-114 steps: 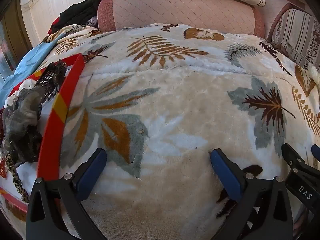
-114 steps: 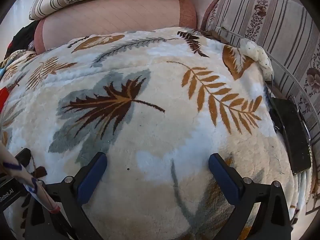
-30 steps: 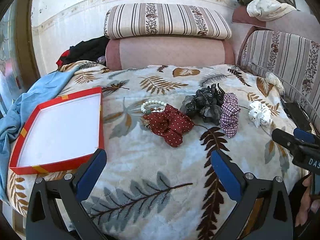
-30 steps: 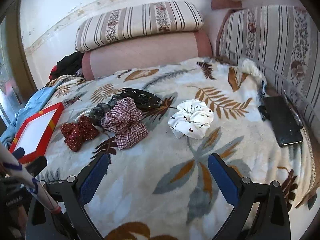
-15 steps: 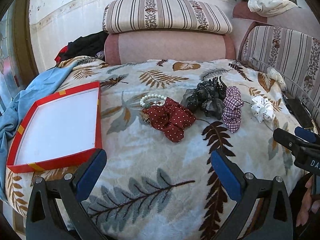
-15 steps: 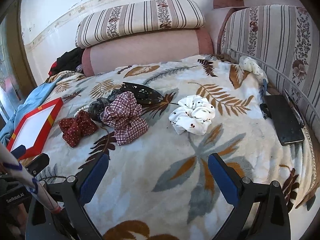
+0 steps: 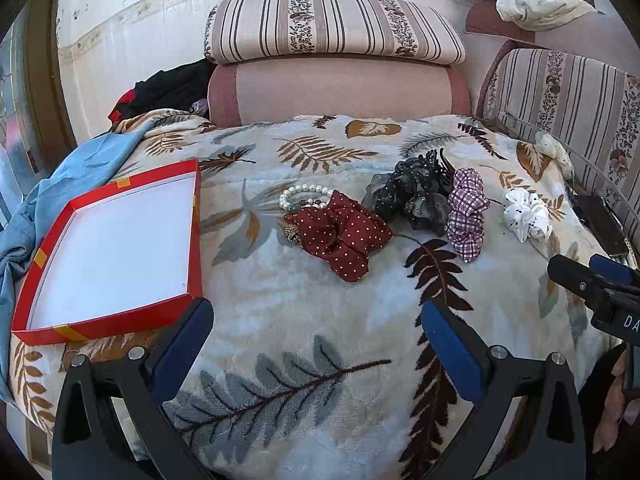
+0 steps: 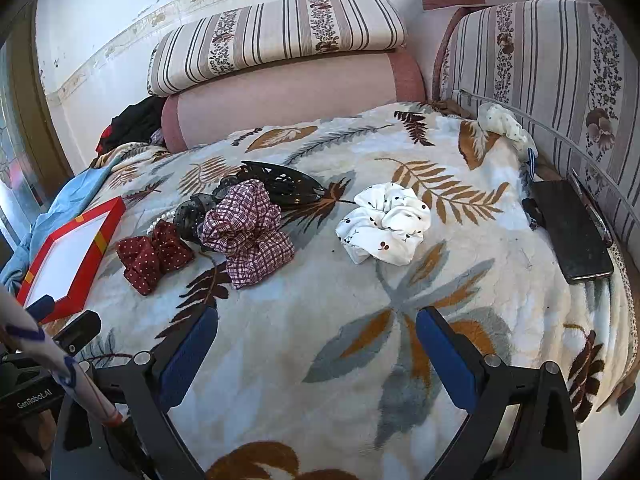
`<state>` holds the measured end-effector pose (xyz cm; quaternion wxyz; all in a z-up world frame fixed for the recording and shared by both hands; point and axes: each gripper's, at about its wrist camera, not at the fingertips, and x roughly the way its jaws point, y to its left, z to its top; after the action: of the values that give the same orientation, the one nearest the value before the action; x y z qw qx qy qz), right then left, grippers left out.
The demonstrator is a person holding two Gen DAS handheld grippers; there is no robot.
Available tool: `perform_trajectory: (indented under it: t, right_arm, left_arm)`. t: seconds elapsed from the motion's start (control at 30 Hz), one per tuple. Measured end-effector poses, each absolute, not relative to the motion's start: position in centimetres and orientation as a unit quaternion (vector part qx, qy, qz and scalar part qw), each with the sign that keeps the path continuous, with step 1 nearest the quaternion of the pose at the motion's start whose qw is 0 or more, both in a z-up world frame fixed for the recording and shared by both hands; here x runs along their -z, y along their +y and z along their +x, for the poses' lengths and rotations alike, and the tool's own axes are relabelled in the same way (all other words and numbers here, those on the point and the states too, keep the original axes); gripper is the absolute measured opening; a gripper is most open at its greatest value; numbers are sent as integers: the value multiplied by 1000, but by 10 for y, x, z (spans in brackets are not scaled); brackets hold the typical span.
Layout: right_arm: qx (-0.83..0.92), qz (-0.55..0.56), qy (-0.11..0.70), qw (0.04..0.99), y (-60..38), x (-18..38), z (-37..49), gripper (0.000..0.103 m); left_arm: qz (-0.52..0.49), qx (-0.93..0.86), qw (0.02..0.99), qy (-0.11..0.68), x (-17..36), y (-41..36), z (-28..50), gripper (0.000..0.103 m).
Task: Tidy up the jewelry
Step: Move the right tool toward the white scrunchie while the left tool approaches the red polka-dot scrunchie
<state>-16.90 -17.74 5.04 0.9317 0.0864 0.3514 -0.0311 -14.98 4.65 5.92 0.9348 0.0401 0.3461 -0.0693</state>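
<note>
A red box with a white inside [image 7: 112,248] [image 8: 72,256] lies at the left on the leaf-patterned blanket [image 7: 320,344]. In a row to its right lie a pearl bracelet [image 7: 306,192], a dark red dotted scrunchie [image 7: 344,236] [image 8: 154,256], a black sheer hair piece with a claw clip [image 7: 416,196] [image 8: 280,184], a checked scrunchie [image 7: 466,212] [image 8: 248,232] and a white scrunchie [image 7: 524,214] [image 8: 384,228]. My left gripper [image 7: 316,340] is open, well short of the items. My right gripper [image 8: 316,340] is open too, nearer the white scrunchie.
A dark phone [image 8: 572,232] lies at the blanket's right edge beside the striped sofa arm [image 8: 560,80]. Striped and pink cushions [image 7: 336,60] stand behind. A blue cloth [image 7: 52,196] and dark clothes [image 7: 168,88] lie at the far left.
Since the oldest frames both grippers have pulled far back from the blanket; the box now shows bare and the accessories lie spread on the blanket. Over the last second both views crept slightly nearer.
</note>
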Motion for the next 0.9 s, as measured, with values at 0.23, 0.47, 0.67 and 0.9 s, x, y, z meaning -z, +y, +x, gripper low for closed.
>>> perform_trajectory:
  t: [0.23,0.47,0.67,0.9]
  right_arm:
    - [32,92,355,930,-180,-49,-168,102]
    - [33,97,357,928,-186,-48,-166,102]
    - [44,106,355,928,-198,-53,-158,102]
    - [47,139,351,925,-230,-65,-138,88]
  left_arm:
    - [37,69,934,350,-58,47,-149,103]
    - [37,69,934,350,-58,47,-149,103]
    - [34,73,934,347,-59,46,-145,103]
    - [13,73,935,347,-61,56,-130,103]
